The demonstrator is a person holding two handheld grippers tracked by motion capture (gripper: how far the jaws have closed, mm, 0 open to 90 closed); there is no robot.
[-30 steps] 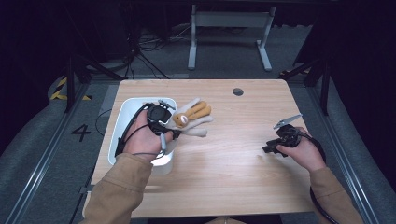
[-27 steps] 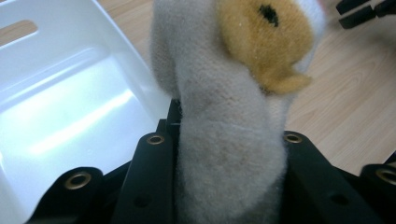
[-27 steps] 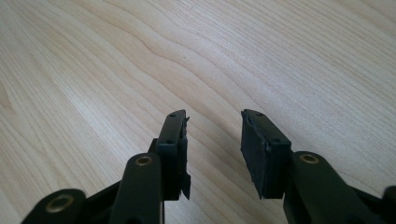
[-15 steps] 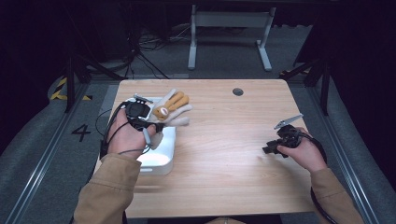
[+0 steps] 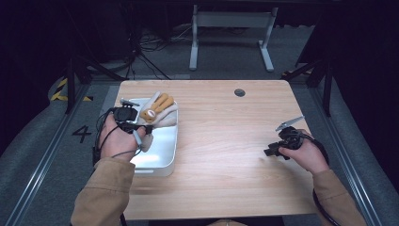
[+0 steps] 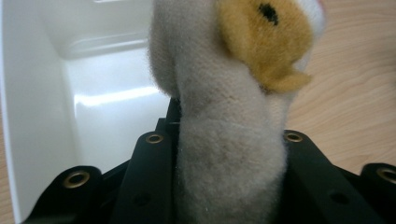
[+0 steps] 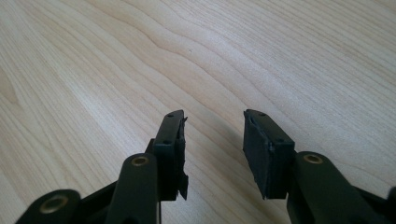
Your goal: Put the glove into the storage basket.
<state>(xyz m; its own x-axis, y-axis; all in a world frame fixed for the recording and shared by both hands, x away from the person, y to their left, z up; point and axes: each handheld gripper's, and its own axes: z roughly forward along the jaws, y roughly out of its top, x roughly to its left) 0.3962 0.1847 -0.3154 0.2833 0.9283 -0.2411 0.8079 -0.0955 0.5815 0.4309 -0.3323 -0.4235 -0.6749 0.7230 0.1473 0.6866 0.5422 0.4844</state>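
Left claw (image 5: 141, 123) grips a plush toy (image 5: 157, 110), its black jaws pressed into the grey fleece on either side. In the left claw view the toy (image 6: 229, 135) stands up between the jaws, a grey body with an orange patch near the top that bears a dark spot. Behind and to the left of it in that view lies the white wall of a tub (image 6: 37, 116), and pale wood shows to the right.

From the high view, the toy hangs over the far right corner of the tub (image 5: 164, 160), its orange and cream parts reaching just past the rim toward the bench's far edge. Whether the toy touches the rim I cannot tell. The left hand (image 5: 117, 139) is over the tub's left side, with a black cable looping round the wrist and a tan sleeve (image 5: 101, 193) running back to the near edge.

The tub sits at the left edge of the bench (image 5: 226, 141), about midway between near and far.

Right claw (image 5: 286, 127) is well apart from all this, near the right edge of the bench, held in the right hand (image 5: 306, 153). Its jaws stand partly apart with nothing between them; in the right claw view, bare wood grain shows through the gap (image 7: 212, 154). A small dark round hole (image 5: 239, 92) sits near the far edge.
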